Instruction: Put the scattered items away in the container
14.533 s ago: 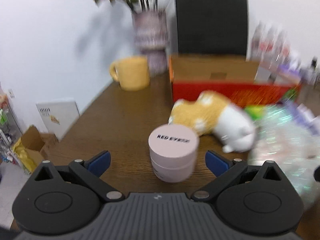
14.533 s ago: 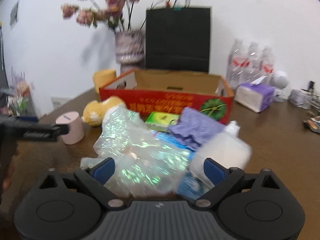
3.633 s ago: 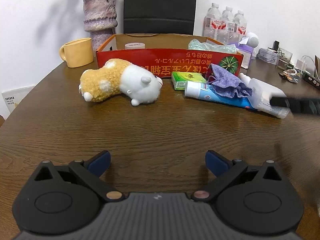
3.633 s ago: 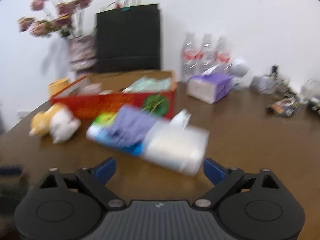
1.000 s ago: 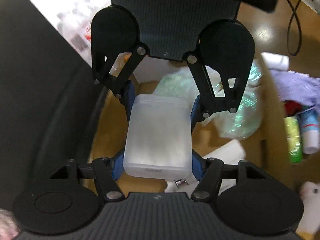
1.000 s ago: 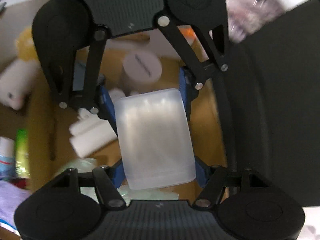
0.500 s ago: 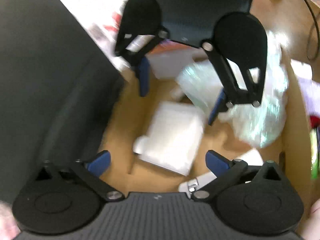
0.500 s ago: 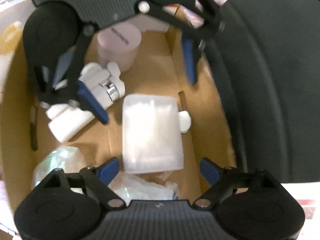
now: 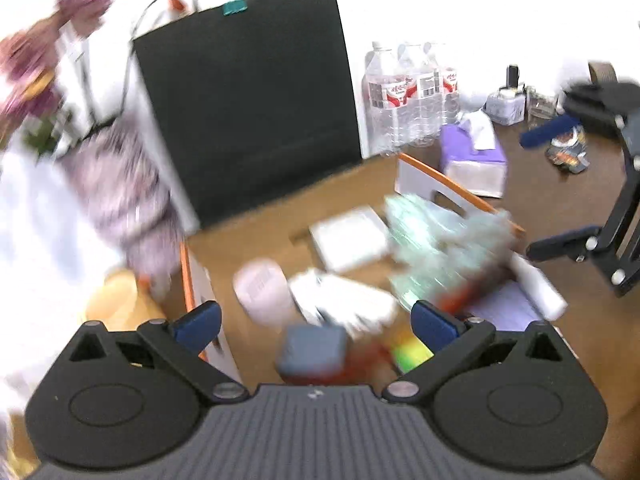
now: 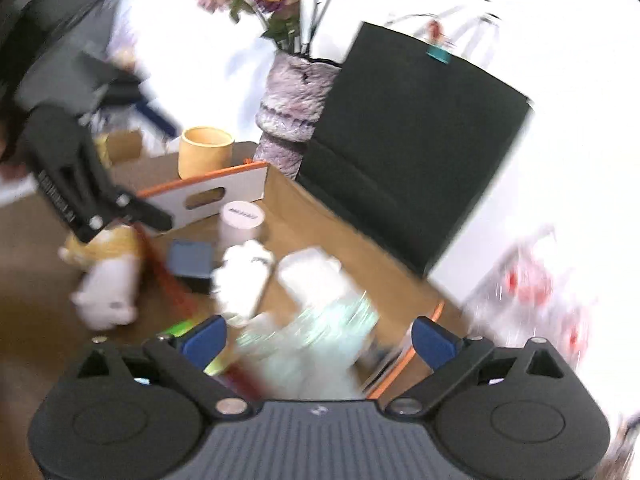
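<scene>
L gripper [image 9: 314,322] tilted down over cardboard box [image 9: 256,236], fingers spread, empty, R gripper [image 10: 318,340] likewise, fingers opening

Black bag [image 9: 248,96], water bottles [image 9: 408,92], vase [image 10: 294,100], seemingly a yellow mug [image 10: 205,151].

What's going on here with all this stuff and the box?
A person with a gripper in each hand is tidying clutter into a cardboard box. A pink jar and a frosted plastic case already lie inside. Both grippers are empty, the right one's jaws opening. A plush toy lies outside the box.
</scene>
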`<act>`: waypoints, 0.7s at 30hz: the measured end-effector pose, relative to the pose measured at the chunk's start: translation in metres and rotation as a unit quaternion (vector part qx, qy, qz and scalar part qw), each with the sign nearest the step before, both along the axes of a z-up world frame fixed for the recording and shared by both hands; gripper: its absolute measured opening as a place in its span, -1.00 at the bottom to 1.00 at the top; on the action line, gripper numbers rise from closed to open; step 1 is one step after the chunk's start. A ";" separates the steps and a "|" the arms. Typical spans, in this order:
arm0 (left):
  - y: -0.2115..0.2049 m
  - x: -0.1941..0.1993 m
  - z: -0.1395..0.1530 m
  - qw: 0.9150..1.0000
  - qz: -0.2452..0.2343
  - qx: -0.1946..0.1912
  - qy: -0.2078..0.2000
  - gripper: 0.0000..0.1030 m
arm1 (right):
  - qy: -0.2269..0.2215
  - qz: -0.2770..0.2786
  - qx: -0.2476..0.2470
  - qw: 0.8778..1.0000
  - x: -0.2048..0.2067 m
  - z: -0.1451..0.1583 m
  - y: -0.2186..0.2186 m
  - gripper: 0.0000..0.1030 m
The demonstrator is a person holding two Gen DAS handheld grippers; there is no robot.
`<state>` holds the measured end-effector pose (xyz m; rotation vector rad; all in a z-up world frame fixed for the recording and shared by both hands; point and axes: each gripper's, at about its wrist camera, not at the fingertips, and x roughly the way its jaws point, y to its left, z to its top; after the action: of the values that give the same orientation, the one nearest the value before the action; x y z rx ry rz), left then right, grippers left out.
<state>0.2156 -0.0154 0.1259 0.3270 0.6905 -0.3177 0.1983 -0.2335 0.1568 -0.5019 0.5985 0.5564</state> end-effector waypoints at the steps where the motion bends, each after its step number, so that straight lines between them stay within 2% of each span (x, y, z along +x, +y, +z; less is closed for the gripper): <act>1: 0.001 -0.015 -0.006 1.000 0.015 -0.012 0.007 1.00 | -0.002 -0.019 0.009 1.000 -0.015 -0.009 0.000 0.95; 4: 0.014 -0.064 -0.016 0.997 0.046 -0.052 0.035 1.00 | 0.015 -0.077 0.050 0.996 -0.047 -0.036 0.012 0.95; 6: 0.019 -0.095 -0.029 0.994 0.065 -0.081 0.026 1.00 | 0.029 -0.102 0.071 0.992 -0.068 -0.052 0.018 0.96; 8: 0.020 -0.119 -0.045 0.991 0.092 -0.093 0.019 1.00 | 0.038 -0.113 0.090 0.989 -0.092 -0.072 0.020 0.97; 11: 0.020 -0.144 -0.075 0.982 0.168 -0.091 0.011 1.00 | 0.047 -0.156 0.107 0.981 -0.122 -0.101 0.027 0.97; 12: 0.020 -0.151 -0.081 0.980 0.178 -0.091 0.006 1.00 | 0.045 -0.173 0.109 0.978 -0.130 -0.108 0.030 0.97; 15: 0.018 -0.163 -0.099 0.978 0.192 -0.084 0.014 1.00 | 0.032 -0.207 0.103 0.972 -0.153 -0.132 0.042 0.97; 18: 0.014 -0.175 -0.111 0.980 0.186 -0.072 0.007 1.00 | 0.031 -0.235 0.101 0.966 -0.168 -0.153 0.051 0.97; 21: 0.013 -0.182 -0.118 0.978 0.193 -0.075 0.007 1.00 | 0.037 -0.260 0.126 0.957 -0.174 -0.161 0.050 0.98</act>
<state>0.0340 -0.0022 0.0082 0.0425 0.7220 -0.0020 0.0239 -0.1832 -0.0038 -0.0704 0.6886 0.1443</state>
